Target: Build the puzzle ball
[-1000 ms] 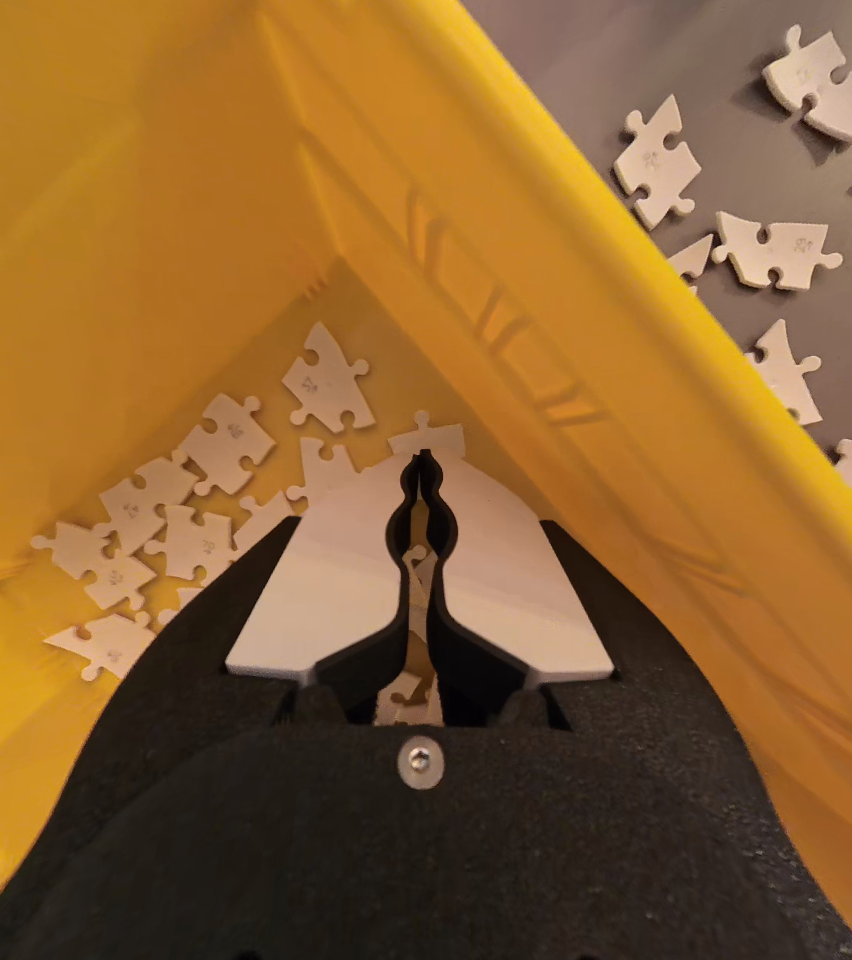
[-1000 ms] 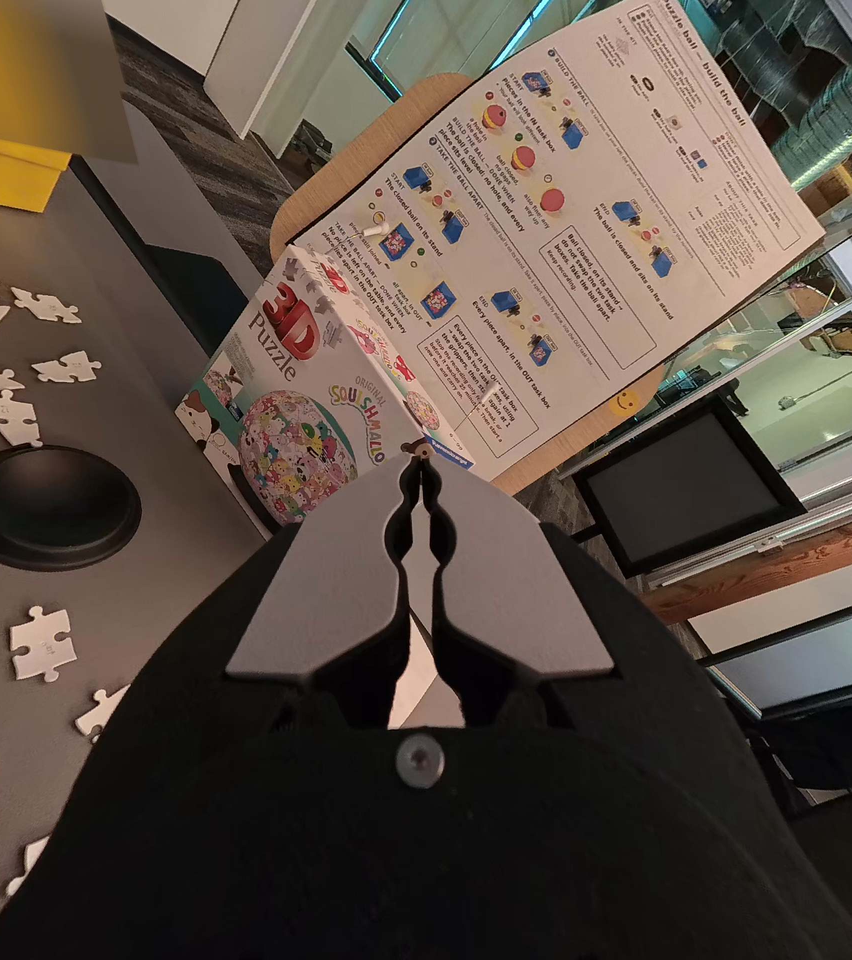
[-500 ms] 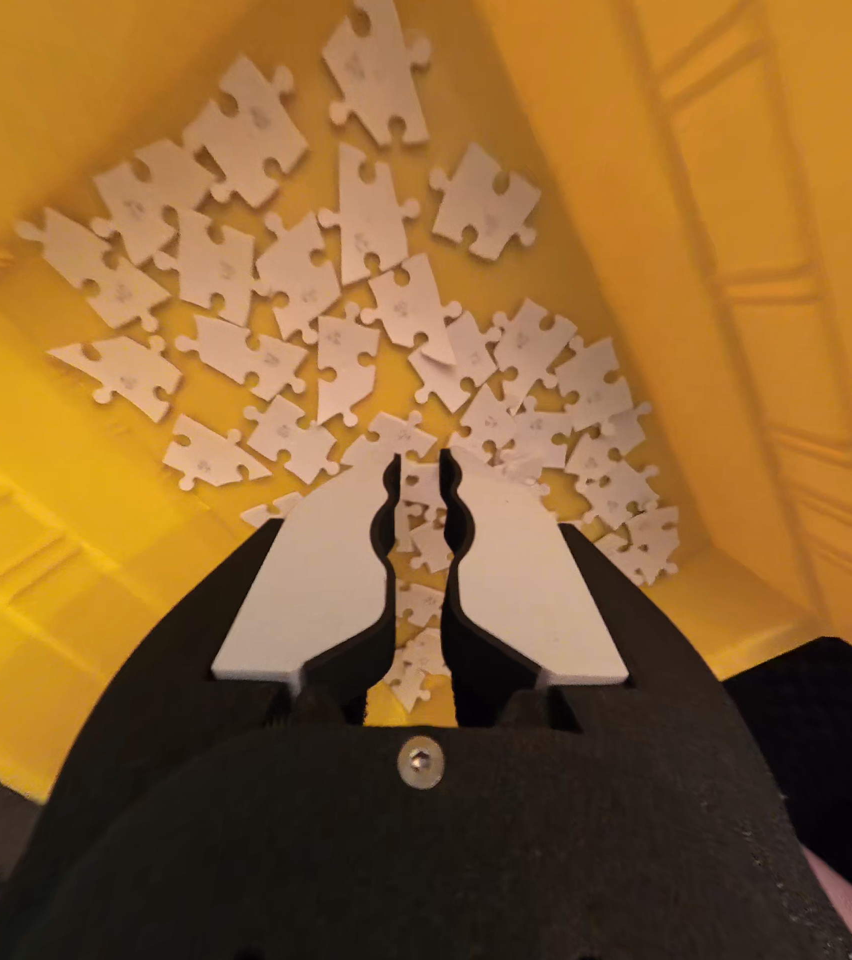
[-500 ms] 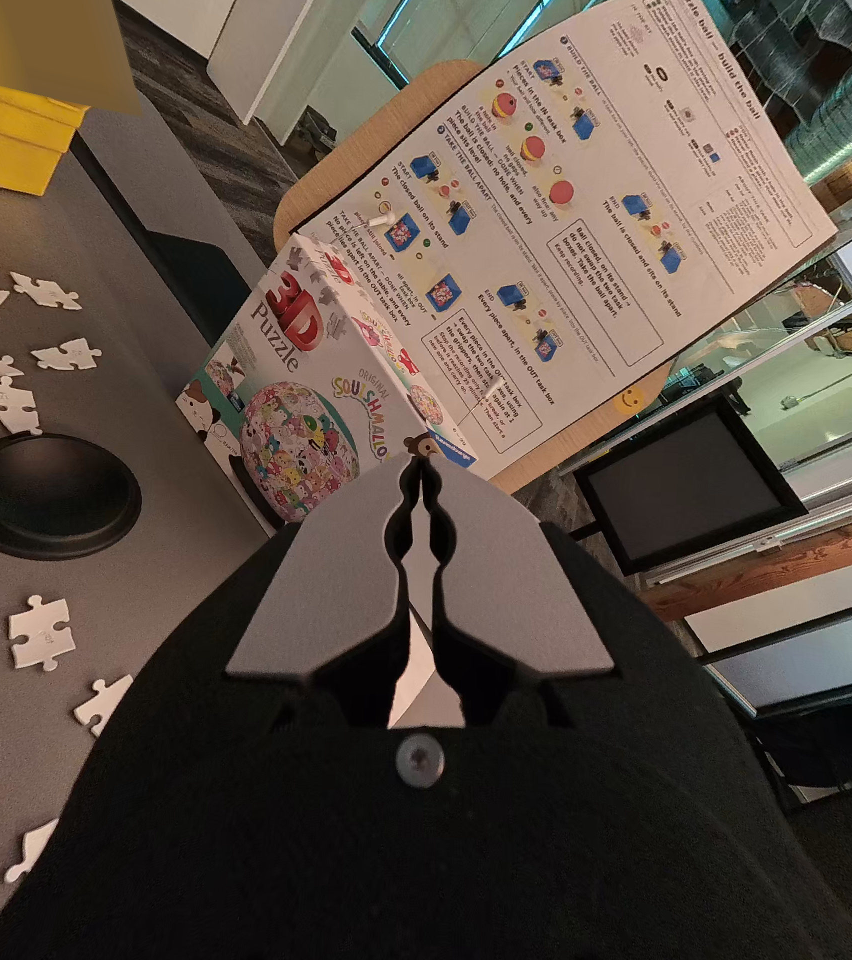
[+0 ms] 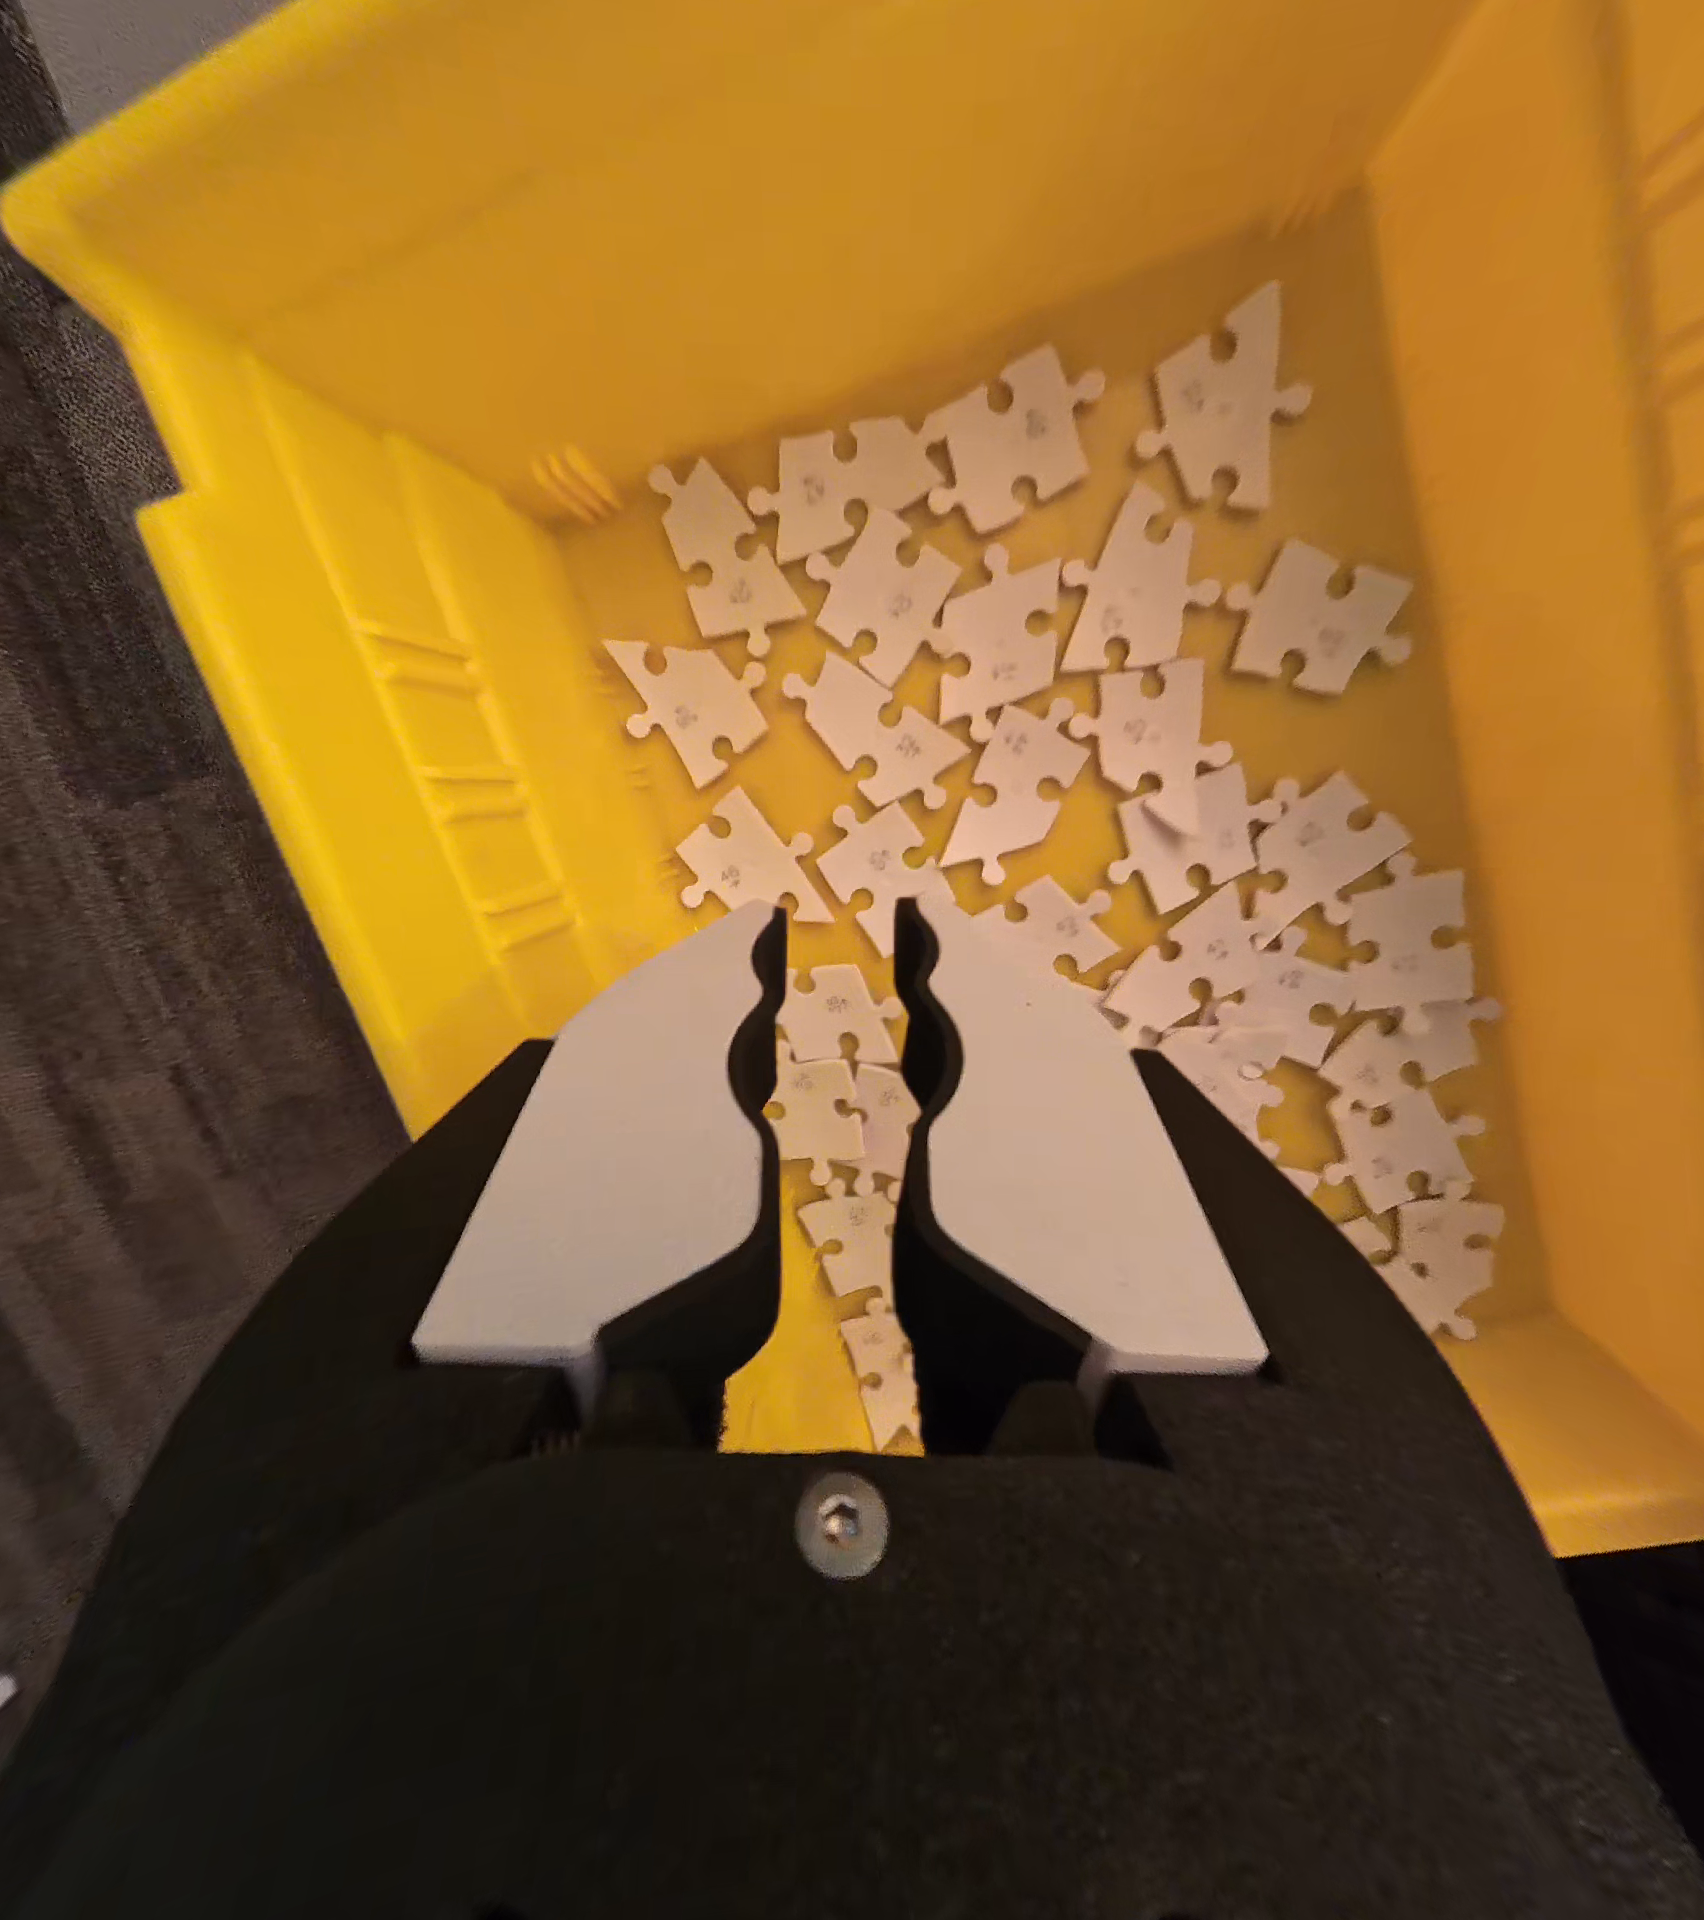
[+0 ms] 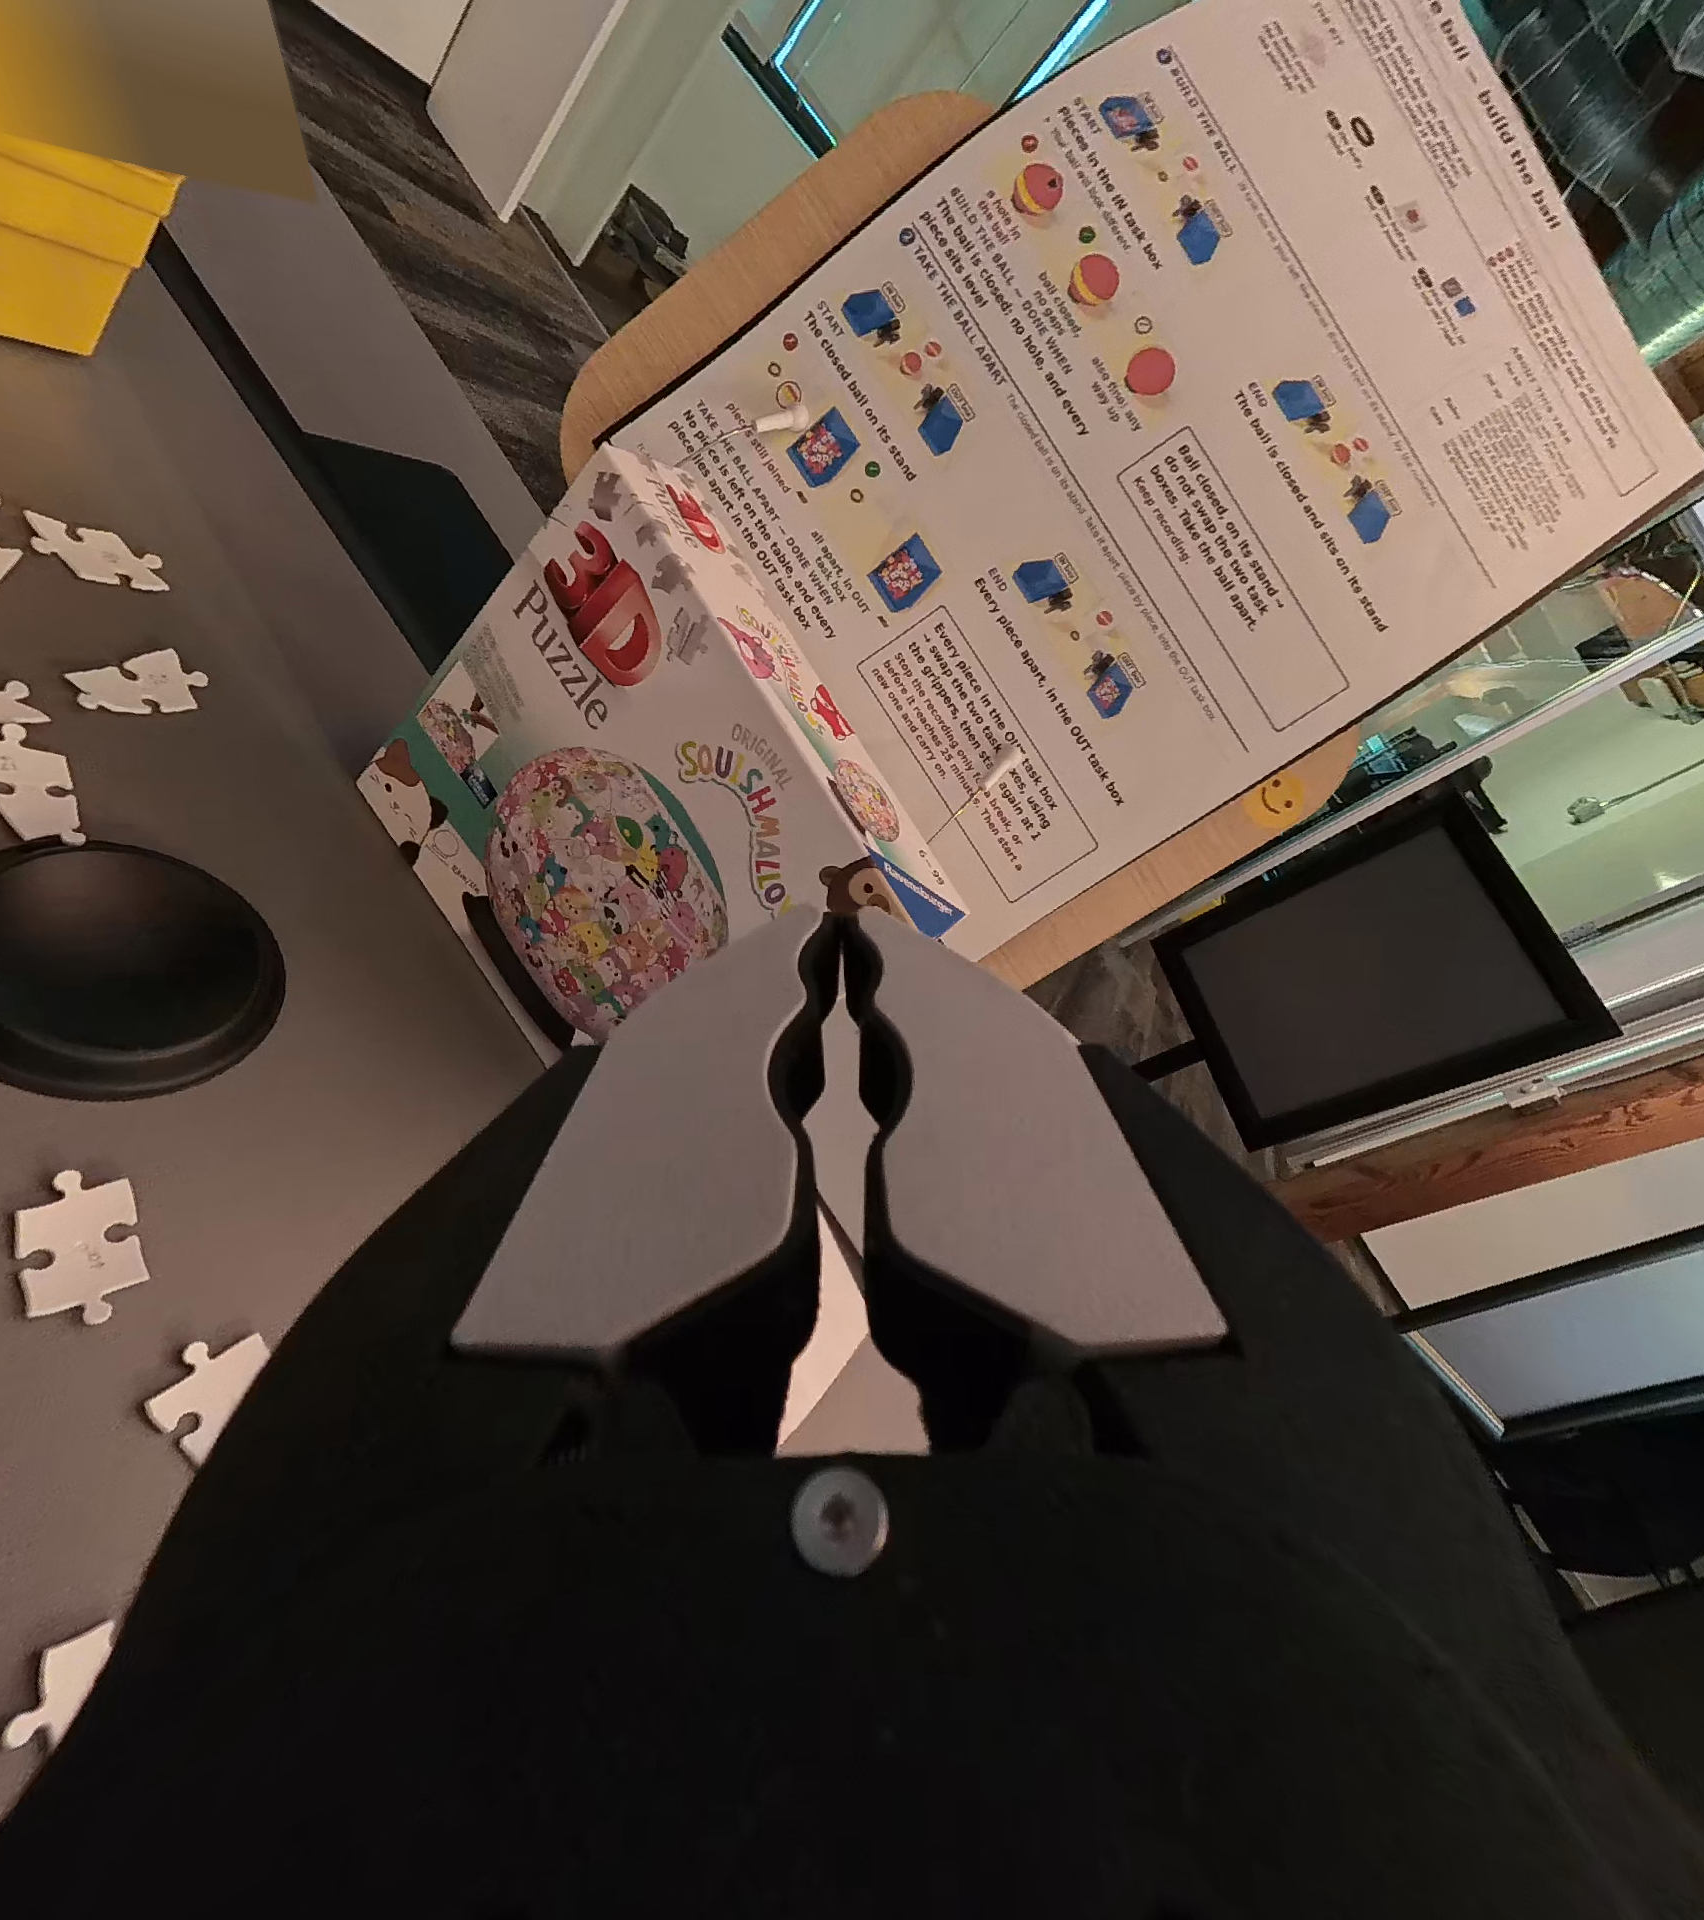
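In the left wrist view, a yellow bin (image 5: 931, 260) holds several white puzzle pieces (image 5: 1014, 665) lying face down on its floor. My left gripper (image 5: 835, 914) is open and empty, hanging above the pieces near the bin's left wall. In the right wrist view, my right gripper (image 6: 840, 925) is shut and empty, raised off the grey table (image 6: 256, 1143) and pointing at the puzzle box (image 6: 640, 769). A black ring stand (image 6: 89, 966) sits on the table with loose white pieces (image 6: 79, 1242) around it.
An instruction sheet (image 6: 1191, 416) leans on a wooden board behind the puzzle box. A dark monitor (image 6: 1378, 987) stands lower right. The yellow bin's corner (image 6: 6, 260) shows at the table's far left. Dark carpet (image 5: 48, 831) lies left of the bin. My right fingertips sit around 55 cm from my left ones.
My left gripper opened its fingers and swung over the bin, from the bin's wall to looking down at its floor of pieces. My right gripper stayed shut and barely moved.
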`<move>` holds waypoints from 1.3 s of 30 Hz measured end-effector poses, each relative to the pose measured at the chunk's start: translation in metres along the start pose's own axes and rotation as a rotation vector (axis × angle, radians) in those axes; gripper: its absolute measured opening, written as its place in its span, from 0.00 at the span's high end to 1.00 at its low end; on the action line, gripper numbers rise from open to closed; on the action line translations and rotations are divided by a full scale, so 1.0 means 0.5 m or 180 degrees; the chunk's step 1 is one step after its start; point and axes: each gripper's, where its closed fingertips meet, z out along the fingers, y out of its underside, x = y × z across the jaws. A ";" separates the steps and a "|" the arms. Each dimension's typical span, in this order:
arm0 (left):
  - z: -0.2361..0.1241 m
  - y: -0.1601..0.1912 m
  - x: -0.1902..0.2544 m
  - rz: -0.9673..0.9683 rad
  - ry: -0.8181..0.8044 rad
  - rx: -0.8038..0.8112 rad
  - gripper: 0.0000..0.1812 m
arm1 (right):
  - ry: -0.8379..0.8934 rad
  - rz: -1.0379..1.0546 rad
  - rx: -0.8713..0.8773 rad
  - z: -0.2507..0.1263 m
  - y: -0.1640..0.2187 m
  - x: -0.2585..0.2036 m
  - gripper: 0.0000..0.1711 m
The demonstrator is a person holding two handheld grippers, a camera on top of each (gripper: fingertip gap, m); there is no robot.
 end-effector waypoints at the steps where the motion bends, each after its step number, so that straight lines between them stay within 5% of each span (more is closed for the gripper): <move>1: -0.003 -0.002 -0.001 -0.0018 -0.0007 0.0025 0.89 | 0.0000 -0.0006 -0.0005 0.001 0.001 0.000 0.99; 30: -0.039 0.019 0.004 -0.0008 0.0111 0.0013 0.89 | -0.0090 -0.0007 -0.0081 0.015 0.013 -0.016 0.99; 39: -0.004 0.057 0.043 0.0146 0.0462 -0.0398 0.90 | -0.0125 -0.0035 -0.0114 0.017 0.016 -0.021 0.99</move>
